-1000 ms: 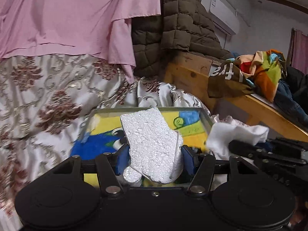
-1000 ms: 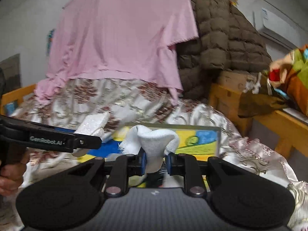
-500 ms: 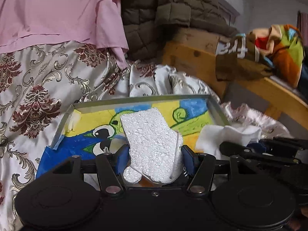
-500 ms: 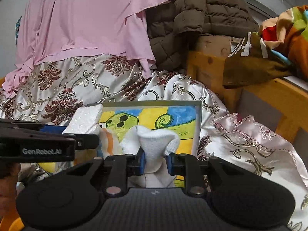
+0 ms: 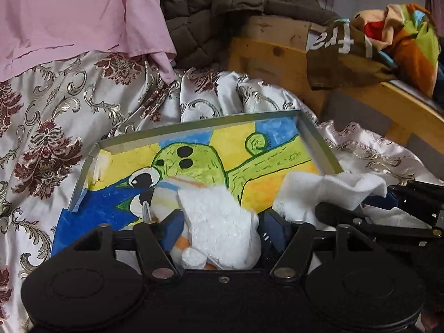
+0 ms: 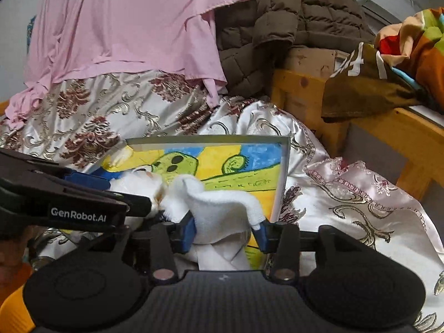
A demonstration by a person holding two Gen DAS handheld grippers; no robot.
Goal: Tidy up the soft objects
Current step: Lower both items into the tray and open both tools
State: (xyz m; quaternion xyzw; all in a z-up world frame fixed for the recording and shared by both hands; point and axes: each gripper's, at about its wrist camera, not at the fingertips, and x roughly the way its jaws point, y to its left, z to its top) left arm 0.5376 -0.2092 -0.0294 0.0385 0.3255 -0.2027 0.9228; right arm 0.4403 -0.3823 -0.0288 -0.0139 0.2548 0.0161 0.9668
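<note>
Left wrist view: the left gripper (image 5: 219, 233) is hanging over the near edge of a shallow tray (image 5: 199, 123) that is lying on a floral bedspread (image 5: 55, 116). Its jaws have just been opening; they are standing fairly wide, with a white foam piece (image 5: 222, 230) sitting loosely between them, resting on the tray's painted lining. A gap is showing beside the left blue pad. To the right, a white sock (image 5: 327, 188) is lying at the tray's near right corner, and the black fingers of the right gripper (image 5: 374, 216) are reaching in just beside it. A pink cloth (image 5: 77, 11) and a brown quilted jacket (image 5: 216, 14) are hanging at the far side.

Right wrist view: the right gripper (image 6: 224, 230) is sitting low over the tray (image 6: 208, 139). Its jaws have just been opening too, now about half spread, the white sock (image 6: 222, 208) slumping between the blue pads; whether the pads are pressing it I cannot tell. The left gripper (image 6: 144, 204) is coming in from the left, the foam piece (image 6: 138, 184) at its tip. A wooden bed frame (image 6: 305, 102) is standing far right.
</note>
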